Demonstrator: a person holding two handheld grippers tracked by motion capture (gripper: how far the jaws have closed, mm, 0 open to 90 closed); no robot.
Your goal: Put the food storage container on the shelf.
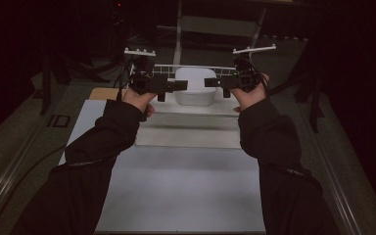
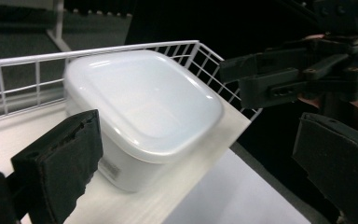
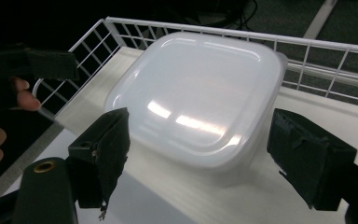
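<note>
1. The left tool (image 1: 182, 85) is held up by a black-sleeved arm, its jaws spread wide with nothing between them. In the left gripper view they frame the near corner of the white lidded plastic container (image 2: 144, 112) without touching it.
2. The right tool (image 1: 209, 82) mirrors it from the other side, jaws likewise spread and empty. In the right gripper view its two black pads (image 3: 109, 149) sit either side of the container's (image 3: 200, 93) near edge, just short of contact.
3. The two tools point tip to tip at each other across the container (image 1: 194, 85), one at each flank, near it but apart from it.
4. The container stands upright, lid on, on a raised white shelf (image 1: 191, 129) at the far end of the counter (image 1: 181, 191), just inside a low white wire rail (image 3: 205, 32) that runs behind and around its side.
5. As I read it, this is the approach, before any grasp: both hands are lining up to take the container from its two sides.
6. The next move would call for bringing each tool in level over the rim or wall, then pressing the jaws together evenly; the smooth lid looks slippery, and the rail leaves little room behind.
</note>
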